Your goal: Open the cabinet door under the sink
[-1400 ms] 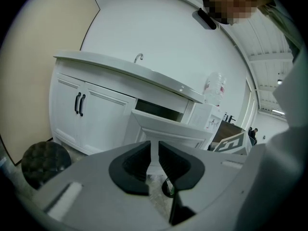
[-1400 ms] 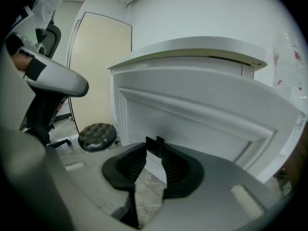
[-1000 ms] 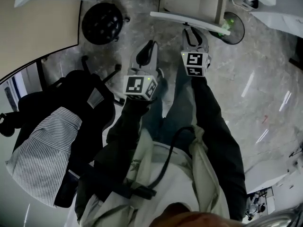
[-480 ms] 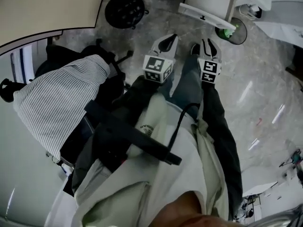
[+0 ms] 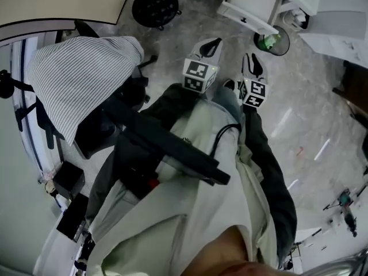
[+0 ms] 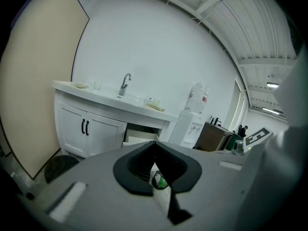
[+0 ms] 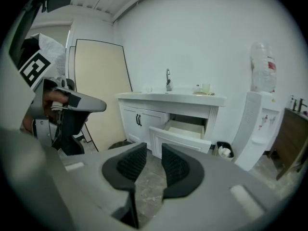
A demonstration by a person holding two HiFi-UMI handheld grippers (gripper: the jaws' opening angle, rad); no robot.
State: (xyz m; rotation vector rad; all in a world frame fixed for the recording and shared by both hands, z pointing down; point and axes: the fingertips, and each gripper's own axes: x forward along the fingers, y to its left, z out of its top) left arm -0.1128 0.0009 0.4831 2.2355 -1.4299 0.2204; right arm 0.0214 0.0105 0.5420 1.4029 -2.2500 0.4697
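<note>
The white sink cabinet (image 6: 91, 129) stands against the far wall, its two doors (image 7: 138, 121) shut, with dark handles side by side. A drawer (image 7: 182, 135) to the right of them is pulled out, and its front (image 5: 243, 17) shows at the top of the head view. My left gripper (image 6: 155, 161) is held off the floor, well short of the cabinet, shut with nothing between its jaws. My right gripper (image 7: 154, 163) hovers beside it, open and empty. In the head view the left gripper (image 5: 210, 45) and the right gripper (image 5: 253, 64) point toward the drawer.
A tap (image 6: 125, 84) rises from the counter. A water dispenser (image 7: 258, 124) stands right of the cabinet, with a small bin (image 7: 223, 151) between them. A beige panel (image 7: 100, 93) leans at the left. An office chair with a striped shirt (image 5: 80, 76) stands close on my left, a round black base (image 5: 153, 6) beyond it.
Both grippers have drawn back from the drawer and risen. The head view has swung, so the chair with the striped shirt now fills more of the left side.
</note>
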